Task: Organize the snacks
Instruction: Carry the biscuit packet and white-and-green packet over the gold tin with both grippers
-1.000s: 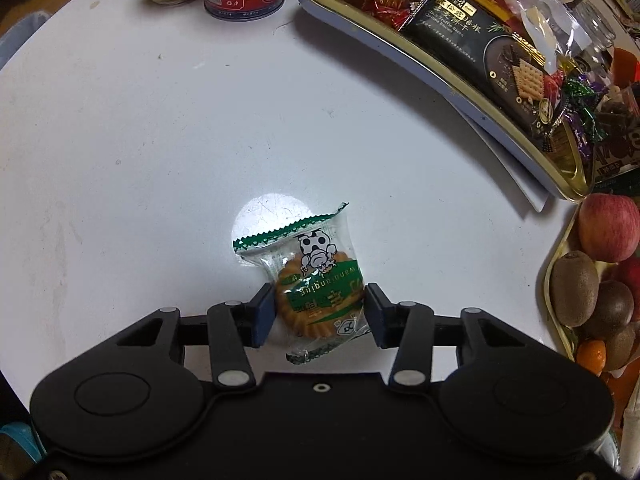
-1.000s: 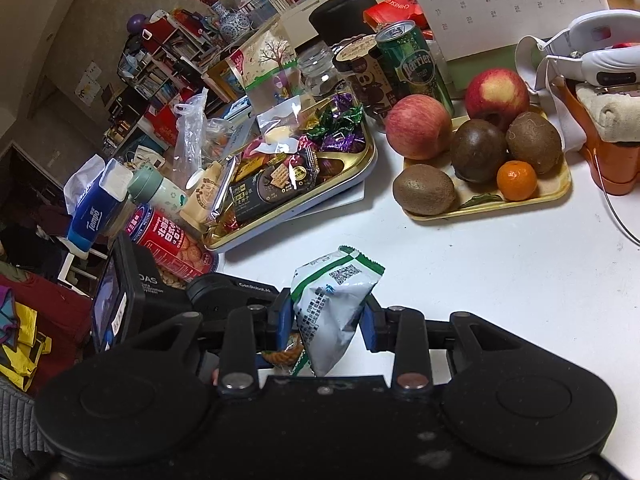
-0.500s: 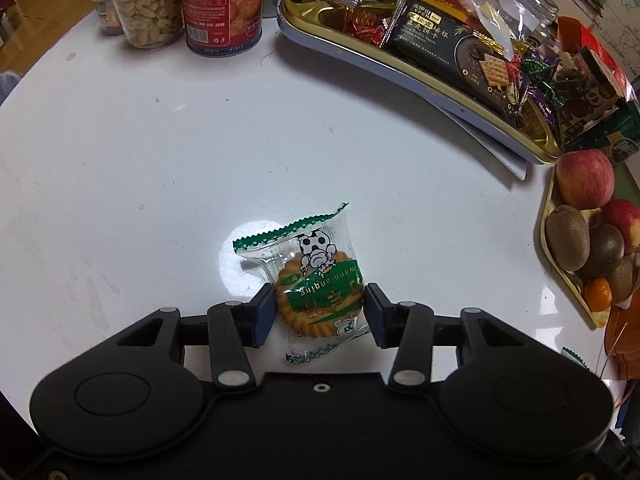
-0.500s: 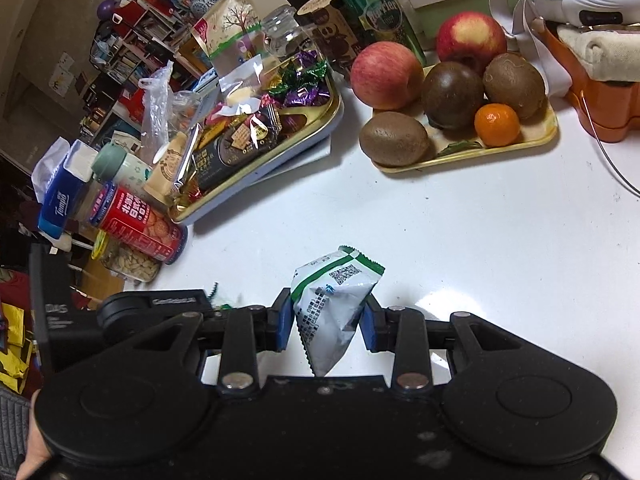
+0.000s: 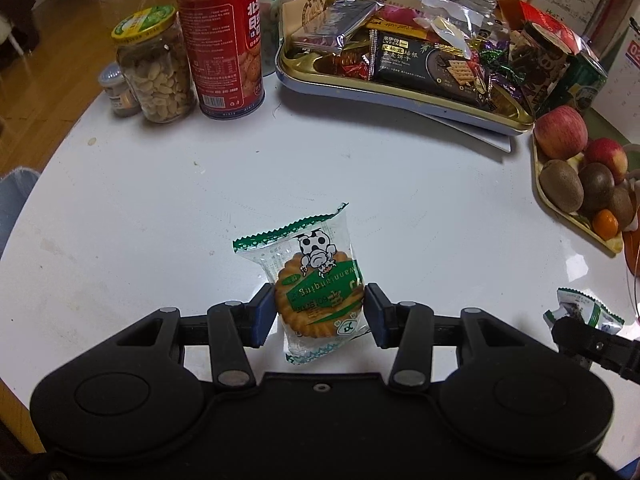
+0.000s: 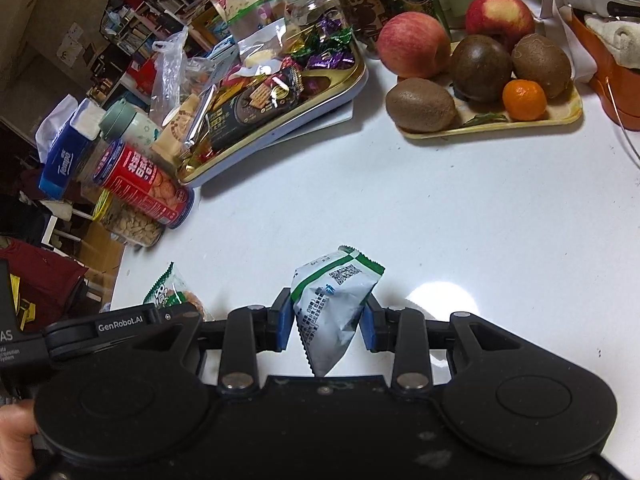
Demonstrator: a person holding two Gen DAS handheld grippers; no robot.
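Note:
My left gripper (image 5: 319, 311) is shut on a clear, green-edged cookie packet (image 5: 316, 292) with a cow print, held above the white table (image 5: 200, 184). My right gripper (image 6: 327, 322) is shut on a white-and-green snack packet (image 6: 332, 308), back side up with a printed code. In the left wrist view that second packet (image 5: 582, 310) shows at the far right in the other gripper's tip. The cookie packet (image 6: 174, 294) peeks out at the lower left of the right wrist view. A gold snack tray (image 5: 320, 76) (image 6: 352, 80) full of wrapped snacks sits beyond both.
A red biscuit tin (image 5: 220, 36) and a peanut jar (image 5: 156, 68) stand left of the gold tray. A fruit tray (image 6: 492, 124) with apples, kiwis and an orange lies to its right, next to an orange container (image 6: 608, 76). A person's hand (image 6: 14, 436) grips the left tool.
The left gripper has lifted and rolled with the cookie packet, so the tin, jar and tray now stand upright in view. The right gripper sank a little with its packet.

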